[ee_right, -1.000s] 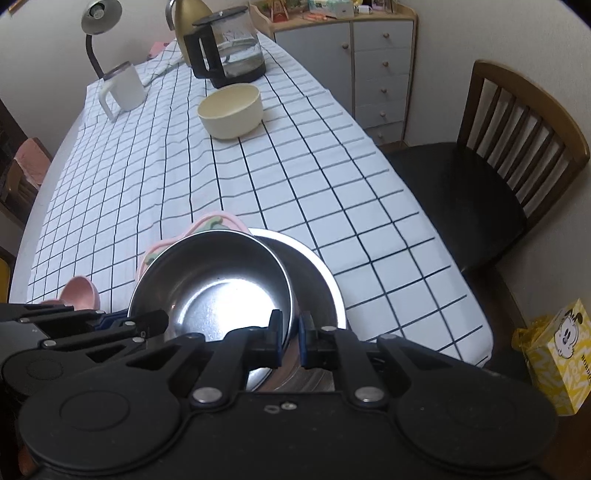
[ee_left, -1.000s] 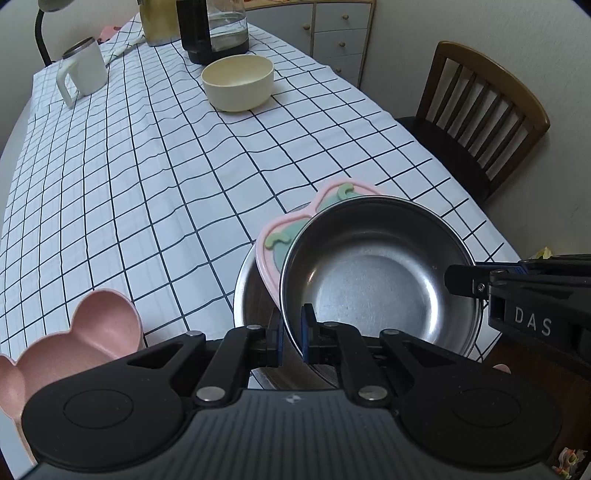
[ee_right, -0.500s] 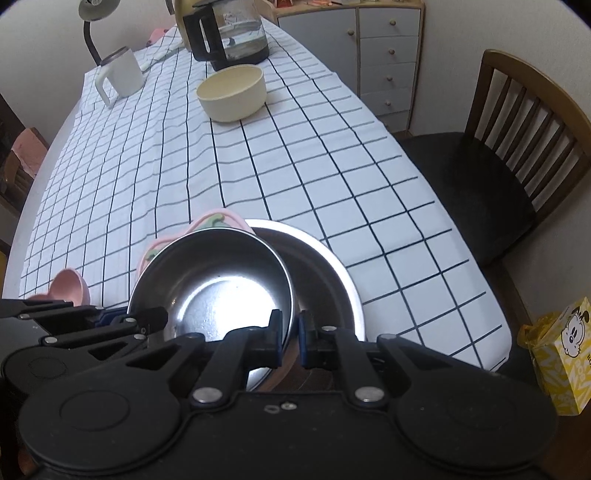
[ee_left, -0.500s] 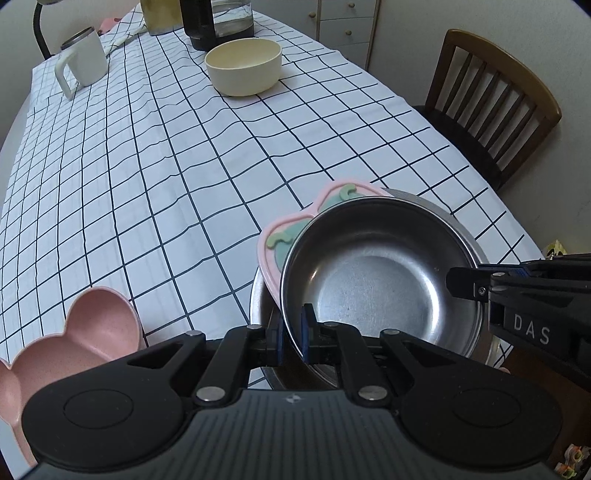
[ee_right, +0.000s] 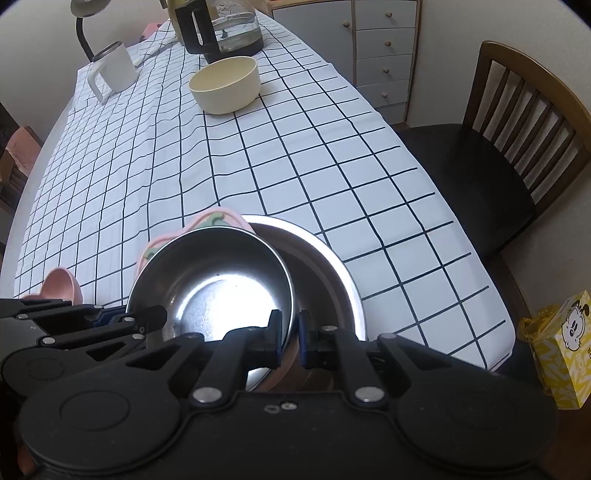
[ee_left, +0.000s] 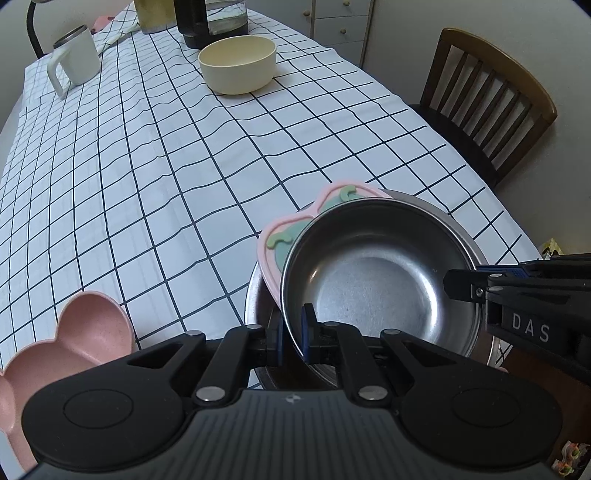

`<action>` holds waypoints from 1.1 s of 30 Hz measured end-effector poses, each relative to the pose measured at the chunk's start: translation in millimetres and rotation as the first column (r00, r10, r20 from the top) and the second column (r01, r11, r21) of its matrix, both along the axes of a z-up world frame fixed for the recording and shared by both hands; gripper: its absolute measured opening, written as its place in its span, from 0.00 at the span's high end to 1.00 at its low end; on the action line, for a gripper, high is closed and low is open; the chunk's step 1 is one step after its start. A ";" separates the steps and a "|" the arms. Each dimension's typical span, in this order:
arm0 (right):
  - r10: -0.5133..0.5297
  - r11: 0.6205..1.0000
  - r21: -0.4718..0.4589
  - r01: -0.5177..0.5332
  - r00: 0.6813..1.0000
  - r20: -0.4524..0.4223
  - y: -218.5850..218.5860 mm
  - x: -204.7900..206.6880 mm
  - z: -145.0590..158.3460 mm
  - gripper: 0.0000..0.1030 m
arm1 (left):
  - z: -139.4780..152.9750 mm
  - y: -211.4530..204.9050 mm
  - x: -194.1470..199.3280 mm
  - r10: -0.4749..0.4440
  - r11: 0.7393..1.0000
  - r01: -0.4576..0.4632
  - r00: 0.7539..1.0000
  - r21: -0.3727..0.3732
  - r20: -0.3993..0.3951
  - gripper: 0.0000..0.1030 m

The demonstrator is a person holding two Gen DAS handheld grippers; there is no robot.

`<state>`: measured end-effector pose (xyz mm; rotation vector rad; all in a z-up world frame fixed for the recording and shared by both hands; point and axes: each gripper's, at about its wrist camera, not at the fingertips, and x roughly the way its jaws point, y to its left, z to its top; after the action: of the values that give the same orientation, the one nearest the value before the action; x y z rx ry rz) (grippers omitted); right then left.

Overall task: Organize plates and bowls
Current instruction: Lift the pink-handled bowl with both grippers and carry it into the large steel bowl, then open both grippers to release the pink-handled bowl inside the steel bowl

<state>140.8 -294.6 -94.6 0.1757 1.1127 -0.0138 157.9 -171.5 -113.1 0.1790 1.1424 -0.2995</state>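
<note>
Both grippers hold one small steel bowl (ee_left: 376, 280) by its rim, above a larger steel bowl (ee_left: 258, 295) at the table's near edge. My left gripper (ee_left: 291, 336) is shut on the near-left rim. My right gripper (ee_right: 287, 339) is shut on the near-right rim of the small bowl (ee_right: 218, 280); the large bowl (ee_right: 332, 273) lies below. A pink strawberry-shaped plate (ee_left: 291, 229) sticks out between the two bowls, also in the right wrist view (ee_right: 207, 221). A pink bear-shaped bowl (ee_left: 74, 339) sits near left. A cream bowl (ee_left: 238, 64) stands far back.
The table has a white checked cloth (ee_left: 147, 166). At the far end stand a white mug (ee_left: 75, 61), a glass kettle (ee_right: 225, 29) and a lamp (ee_right: 83, 22). A wooden chair (ee_right: 517, 147) and drawers (ee_right: 384, 55) are on the right. A yellow box (ee_right: 557, 347) lies on the floor.
Both grippers, with the small steel bowl, have moved forward over the table; the far cream bowl and mug look nearer. The grip has not changed.
</note>
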 end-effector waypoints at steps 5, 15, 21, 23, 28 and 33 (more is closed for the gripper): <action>0.012 1.000 -0.006 -0.012 1.000 0.005 2.6 -0.2 3.6 0.82 | 1.4 4.2 -0.7 0.004 1.000 -0.004 1.000 -0.018 -0.004 0.90; 0.044 0.999 -0.028 -0.042 0.998 0.053 6.0 -7.5 19.4 0.66 | 10.5 8.5 -11.1 -0.026 1.000 0.026 0.999 -0.001 0.029 0.88; 0.053 0.998 -0.031 -0.051 0.996 0.076 6.9 -9.2 28.9 0.61 | 29.0 17.0 -15.7 -0.019 0.999 0.021 0.998 -0.028 0.068 0.84; 0.056 0.998 -0.029 -0.053 0.995 0.087 7.7 -10.6 34.2 0.59 | 38.7 19.4 -18.2 -0.024 0.999 0.028 0.995 -0.043 0.097 0.74; 0.087 0.996 -0.035 -0.083 0.988 0.129 12.1 -15.0 52.0 0.56 | 64.5 26.1 -20.9 -0.005 0.997 0.018 0.983 -0.071 0.183 0.50; 0.120 0.992 -0.054 -0.112 0.977 0.178 16.4 -16.3 71.3 0.51 | 86.8 34.3 -15.2 0.020 0.994 0.004 0.972 -0.106 0.234 0.50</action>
<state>124.5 -278.2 -23.3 0.0712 0.9389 0.0810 142.7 -137.2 -26.4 0.1131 0.8906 -0.3219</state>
